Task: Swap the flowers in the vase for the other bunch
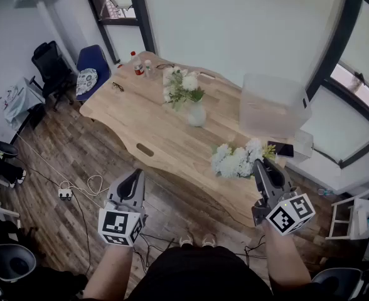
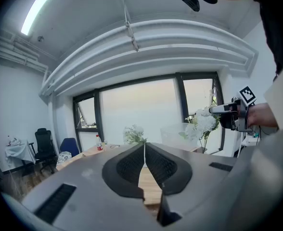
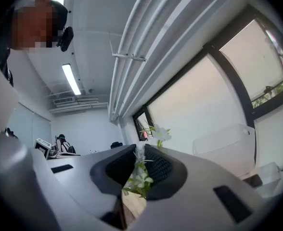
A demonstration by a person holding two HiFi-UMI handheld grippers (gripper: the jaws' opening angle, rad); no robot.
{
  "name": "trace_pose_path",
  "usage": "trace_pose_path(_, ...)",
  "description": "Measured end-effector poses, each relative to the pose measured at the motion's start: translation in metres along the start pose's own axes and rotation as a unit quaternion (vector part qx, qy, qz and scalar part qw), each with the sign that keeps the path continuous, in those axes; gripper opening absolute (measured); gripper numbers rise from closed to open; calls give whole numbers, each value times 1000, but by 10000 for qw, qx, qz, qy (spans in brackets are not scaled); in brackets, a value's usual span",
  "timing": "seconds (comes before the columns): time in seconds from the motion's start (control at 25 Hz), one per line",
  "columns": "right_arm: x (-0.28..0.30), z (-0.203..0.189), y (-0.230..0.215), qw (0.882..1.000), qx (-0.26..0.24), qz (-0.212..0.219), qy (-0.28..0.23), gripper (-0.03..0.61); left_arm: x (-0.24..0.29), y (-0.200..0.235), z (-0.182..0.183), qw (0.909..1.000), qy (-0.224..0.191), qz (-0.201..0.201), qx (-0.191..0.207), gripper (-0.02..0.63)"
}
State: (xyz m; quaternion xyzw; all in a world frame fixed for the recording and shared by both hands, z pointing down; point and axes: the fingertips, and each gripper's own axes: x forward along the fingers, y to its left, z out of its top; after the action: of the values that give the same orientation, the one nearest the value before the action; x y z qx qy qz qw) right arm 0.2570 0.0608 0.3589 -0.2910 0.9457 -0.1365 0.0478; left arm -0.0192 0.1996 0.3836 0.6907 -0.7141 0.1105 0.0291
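A pale vase (image 1: 197,115) stands mid-table on the wooden table (image 1: 140,121) with a bunch of white flowers and green leaves (image 1: 182,88) in it. My right gripper (image 1: 260,165) is shut on the stems of the other bunch of white flowers (image 1: 236,160), held level over the table's near right edge. In the right gripper view the green stems (image 3: 139,176) sit pinched between the jaws, one bloom (image 3: 161,134) showing beyond them. My left gripper (image 1: 136,175) hangs shut and empty over the floor, short of the table; its view shows the vase flowers (image 2: 133,134) and the held bunch (image 2: 202,122).
A translucent plastic box (image 1: 273,103) stands at the table's right end, a phone (image 1: 283,149) beside it. Bottles (image 1: 138,64) and glasses (image 1: 118,86) lie at the far left end. Chairs (image 1: 91,68) stand beyond. A power strip with cables (image 1: 66,194) lies on the floor.
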Motion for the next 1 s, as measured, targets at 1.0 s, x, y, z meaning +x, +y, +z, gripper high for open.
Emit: trace_pose_path(1.0,40,11,-52,9992,-107,-238,-300,77,93,-5,9,9995,-221,-56,217,130)
